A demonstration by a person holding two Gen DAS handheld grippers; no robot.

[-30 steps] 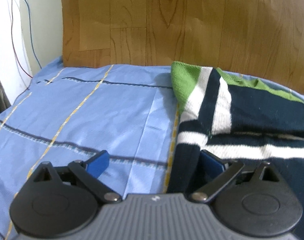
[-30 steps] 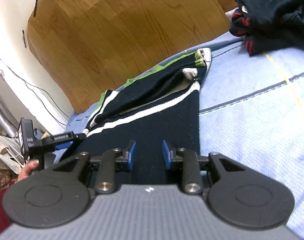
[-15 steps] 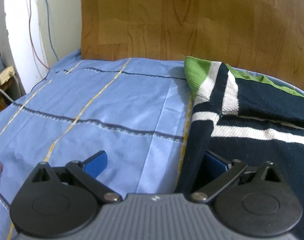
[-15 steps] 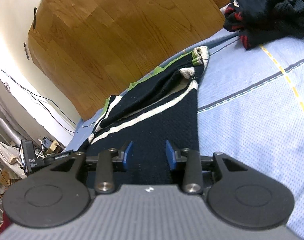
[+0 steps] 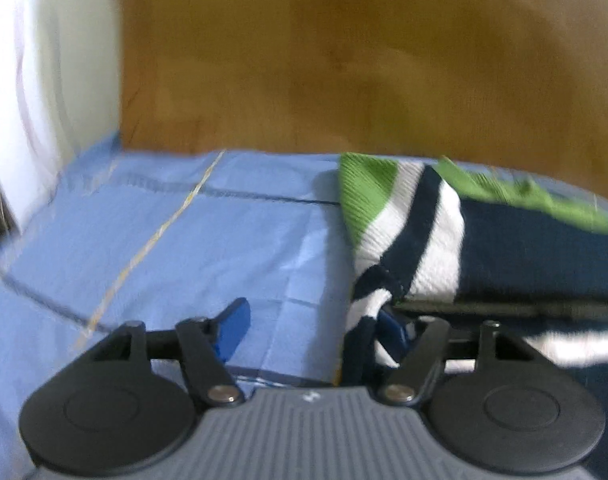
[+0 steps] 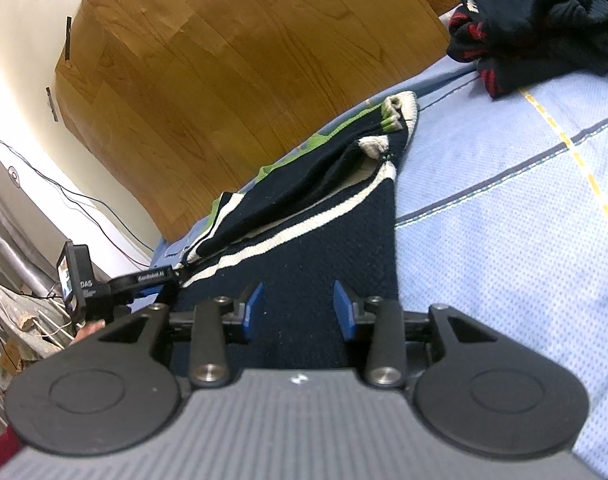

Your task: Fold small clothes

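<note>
On the blue checked bedsheet (image 6: pixel 523 220) lies the navy knit sweater (image 6: pixel 323 248) with white and green stripes, partly folded, before the wooden headboard (image 5: pixel 343 60). At its left edge the left gripper (image 5: pixel 311 324) has just been closing, fabric bunched against one pad, fingers still apart. Near its right side the right gripper (image 6: pixel 298 310), just opening, stands spread over navy cloth. Far right sits a dark garment pile (image 6: pixel 535 20).

A navy knitted sweater (image 6: pixel 327 240) with white stripes and green trim lies partly folded on the blue sheet, running from centre frame up to the upper middle. In the left wrist view it (image 5: pixel 503 248) fills the right side, its edge bunched and lifted.
</note>
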